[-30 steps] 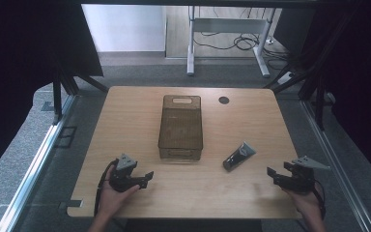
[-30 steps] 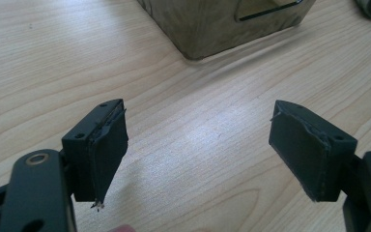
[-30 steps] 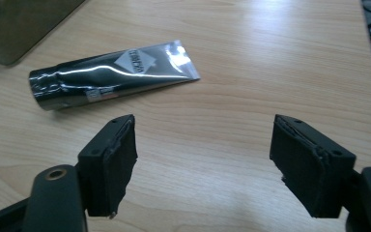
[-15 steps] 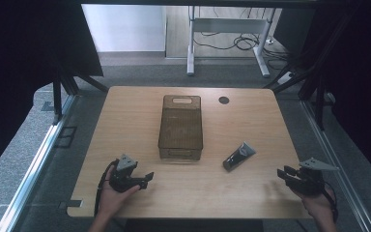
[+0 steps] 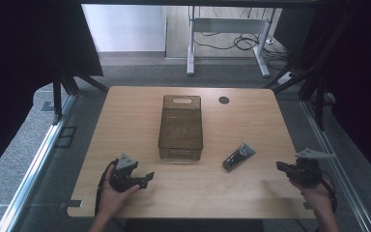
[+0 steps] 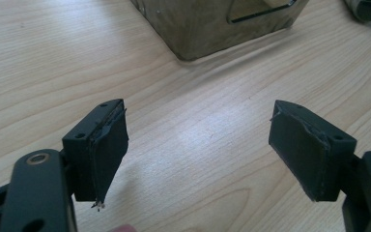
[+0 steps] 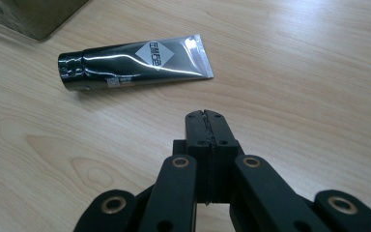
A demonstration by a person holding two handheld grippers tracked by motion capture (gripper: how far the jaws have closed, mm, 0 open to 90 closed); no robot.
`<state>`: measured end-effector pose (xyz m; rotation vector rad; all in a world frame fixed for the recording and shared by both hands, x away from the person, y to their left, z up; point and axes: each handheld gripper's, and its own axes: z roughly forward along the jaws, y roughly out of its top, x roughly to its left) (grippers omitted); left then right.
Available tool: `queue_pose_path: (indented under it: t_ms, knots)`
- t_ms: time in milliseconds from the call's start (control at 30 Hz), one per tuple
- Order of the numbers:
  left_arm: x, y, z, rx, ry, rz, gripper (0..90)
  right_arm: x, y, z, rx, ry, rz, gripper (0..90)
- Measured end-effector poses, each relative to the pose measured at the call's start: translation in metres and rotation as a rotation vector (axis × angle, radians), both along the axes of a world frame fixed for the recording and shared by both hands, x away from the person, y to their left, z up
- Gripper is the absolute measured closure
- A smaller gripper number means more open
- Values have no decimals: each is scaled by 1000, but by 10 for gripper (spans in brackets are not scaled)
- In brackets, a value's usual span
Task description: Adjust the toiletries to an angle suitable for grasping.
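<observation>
Glossy black squeeze tube (image 7: 133, 62) lies free beyond the clenched, empty right gripper (image 7: 206, 118); translucent brown plastic bin (image 6: 222, 21) is cut off beyond the released left gripper (image 6: 198, 145).

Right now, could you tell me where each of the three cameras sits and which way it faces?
High view: above the person's side, looking forward and down on the table, bin and tube; both forearms enter below.
Left gripper view: rides the left gripper, jaws open, facing the bin's near end.
Right gripper view: rides the right gripper, jaws just closed on nothing, facing the tube.
Shared: the tube's cap and the bin appear in both gripper views.
</observation>
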<state>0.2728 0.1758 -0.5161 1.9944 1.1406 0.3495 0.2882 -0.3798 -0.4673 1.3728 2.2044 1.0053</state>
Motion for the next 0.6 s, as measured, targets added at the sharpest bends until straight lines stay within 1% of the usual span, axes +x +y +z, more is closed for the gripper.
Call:
queue_pose_path:
  t_ms: [33,67,100,133,167,233,267,300,333,367,400,433,467,500,533,600]
  knots:
    - [0,-1,0,5,2,-6,221,3,2,1,-9,6,5,900]
    - [0,-1,0,5,2,-6,221,3,2,1,-9,6,5,900]
    - [0,-2,-1,2,4,-2,221,10,7,3,-28,21,15,900]
    - [0,-2,-2,5,4,-8,221,10,7,3,-28,21,15,900]
    - [0,-2,-2,6,7,-8,221,14,9,4,-38,28,21,900]
    - [0,-3,-3,8,12,-9,221,23,14,3,-49,55,29,900]
    - [0,-3,-3,6,13,-7,221,31,19,0,-68,82,36,900]
    - [0,-3,-3,6,13,-7,222,31,19,0,-68,82,36,900]
    - [0,-3,-3,4,13,-4,222,35,21,-1,-75,96,37,900]
    - [0,-3,-3,4,13,-4,221,42,25,-4,-90,119,44,900]
    - [0,-3,-4,2,18,0,222,46,28,-6,-98,125,47,900]
    - [0,-3,-4,2,18,0,222,46,28,-6,-98,125,47,900]
    - [0,-3,-5,3,20,0,222,52,33,-11,-113,144,49,900]
    - [0,-3,-5,4,22,-1,222,52,33,-11,-113,144,49,900]
    - [0,-4,-5,6,23,-1,222,56,37,-15,-125,158,49,900]
    - [1,-3,-5,10,20,-8,222,59,39,-17,-131,163,49,900]
